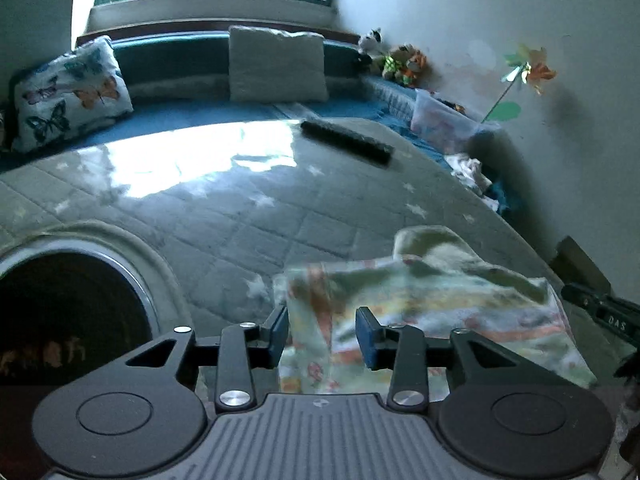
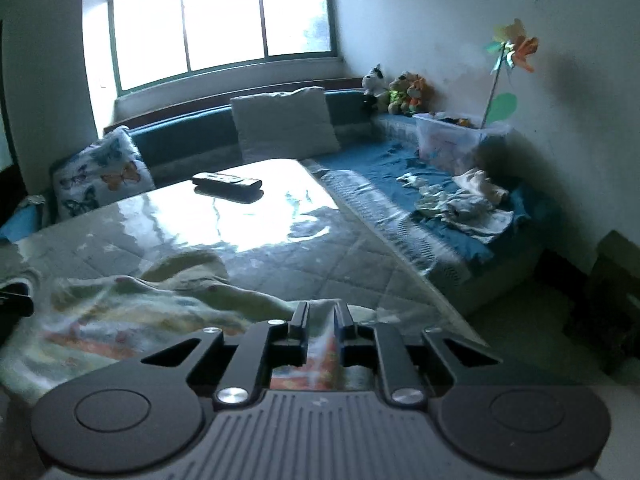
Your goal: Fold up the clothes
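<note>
two grippers are working over a table [image 1: 224, 224] that is wearing a quilted grey cover with stars under a shiny clear sheet. the left gripper [image 1: 322, 336] is standing partly open, its blue pads [image 1: 366, 338] apart, and the patterned cloth [image 1: 432, 304] is lying between them, but the pads are not pressing on it. the right gripper [image 2: 322, 320] is nearly closed and is pinching a fold of the same cloth [image 2: 120, 312]. the cloth is lying crumpled at the near edge of the table. a dark remote control [image 2: 227, 185] is resting near the far edge.
</note>
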